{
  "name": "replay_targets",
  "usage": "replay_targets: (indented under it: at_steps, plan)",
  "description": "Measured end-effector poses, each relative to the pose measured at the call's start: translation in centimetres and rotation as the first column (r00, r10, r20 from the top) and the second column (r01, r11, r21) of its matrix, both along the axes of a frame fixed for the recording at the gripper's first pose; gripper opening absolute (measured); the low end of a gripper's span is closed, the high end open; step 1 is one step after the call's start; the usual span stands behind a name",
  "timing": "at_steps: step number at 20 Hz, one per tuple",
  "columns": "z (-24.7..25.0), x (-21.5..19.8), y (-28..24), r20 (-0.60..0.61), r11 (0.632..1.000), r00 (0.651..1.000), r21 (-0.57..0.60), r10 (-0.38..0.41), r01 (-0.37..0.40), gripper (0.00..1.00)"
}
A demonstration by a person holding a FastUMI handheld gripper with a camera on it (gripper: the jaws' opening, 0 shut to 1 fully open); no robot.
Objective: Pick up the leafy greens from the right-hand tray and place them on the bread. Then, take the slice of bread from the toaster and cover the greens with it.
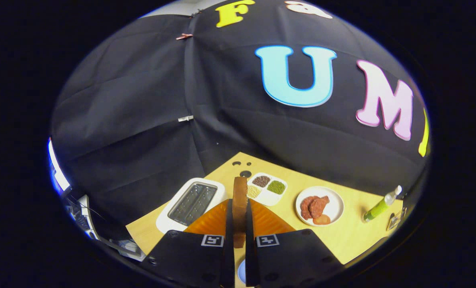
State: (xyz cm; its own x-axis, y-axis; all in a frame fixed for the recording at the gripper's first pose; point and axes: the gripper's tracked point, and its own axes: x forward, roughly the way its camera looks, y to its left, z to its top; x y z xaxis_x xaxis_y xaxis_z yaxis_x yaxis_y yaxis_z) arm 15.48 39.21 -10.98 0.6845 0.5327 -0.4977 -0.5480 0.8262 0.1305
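My gripper is shut on a slice of bread, held upright and edge-on between the two fingers, its brown crust rising above the fingertips. The white toaster lies just ahead to the left, its dark slots empty. Below and behind the held slice spreads an orange ridged plate, mostly hidden by the fingers. The greens and the lower bread are hidden from me.
A white divided tray with brown, green and pale grains stands beyond the fingers. To its right a white plate holds reddish meat pieces. A green bottle stands at the wooden table's right end.
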Motion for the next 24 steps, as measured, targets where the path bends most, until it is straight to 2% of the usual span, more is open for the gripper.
replay_targets:
  at_steps: [7,11,16,19,23,24]
  plan:
    - [-8.6,-2.4,-6.4,-0.176,0.998,0.983,0.026,-0.06,0.065,0.15]
    - [-11.8,-3.8,-7.8,-0.273,0.99,0.96,0.1,-0.067,0.097,0.15]
    - [-16.1,-5.2,-9.9,-0.335,0.986,0.939,0.117,-0.076,0.122,0.15]
    - [-18.5,-5.6,-11.9,-0.348,0.987,0.932,0.081,-0.1,0.136,0.15]
    - [-20.3,-6.0,-14.3,-0.374,0.983,0.917,0.061,-0.141,0.176,0.2]
    - [-20.7,-6.1,-14.8,-0.377,0.983,0.914,0.046,-0.149,0.179,0.25]
